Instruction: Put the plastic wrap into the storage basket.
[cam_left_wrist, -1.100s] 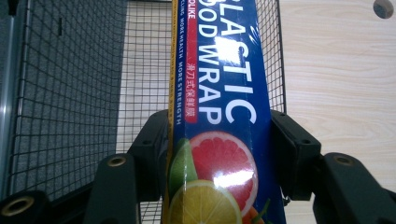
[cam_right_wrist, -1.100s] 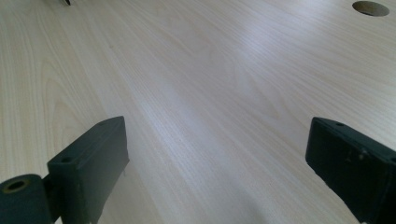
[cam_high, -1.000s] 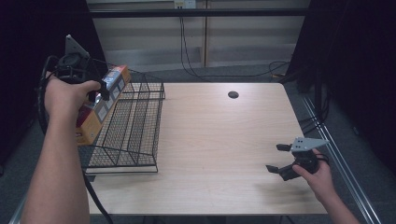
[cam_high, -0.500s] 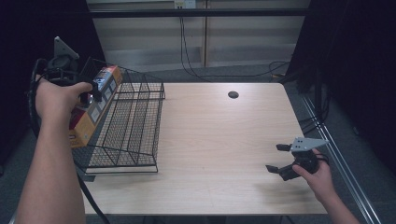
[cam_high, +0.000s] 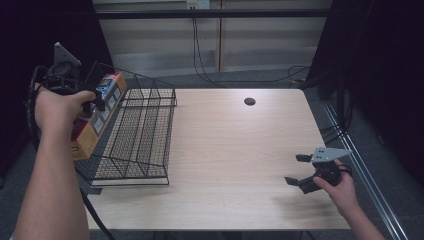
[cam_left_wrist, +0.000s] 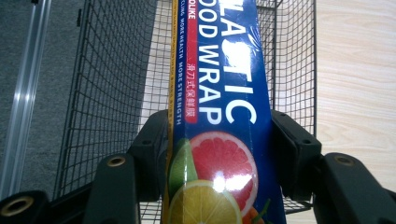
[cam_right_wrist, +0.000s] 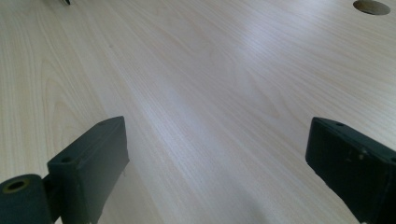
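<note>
- Biggest worry we have: the long blue-and-orange cardboard box of plastic food wrap (cam_left_wrist: 219, 116) is pinched near one end only, so most of its length hangs past the grip. We reckon it could pivot between the pads if the hand tips or jerks.
- Second worry: the box sits over the near-left rim of the black wire mesh basket (cam_high: 137, 135). If it goes down at a slant, we'd guess a corner could catch on the mesh or the top wire and get knocked askew, or shove the basket along.
- Glossy film on the box, going by the glare in the left gripper view, so it may be a bit slippery too.
- Where it is: the box is clamped between the two black jaws of the left gripper (cam_left_wrist: 219, 154), one pad on each long side face, fruit picture nearest the camera, lettering running away from it.
- In the high view the box (cam_high: 97, 117) is held up in the air at the basket's left edge, tilted, far end higher, not resting inside.
- Left hand (cam_high: 57, 107) is wrapped round the gripper body.
- The right gripper (cam_high: 300, 170) rests near the right front of the pale wooden table (cam_high: 240, 150), jaws spread wide with nothing between them, well apart from the basket.
</note>
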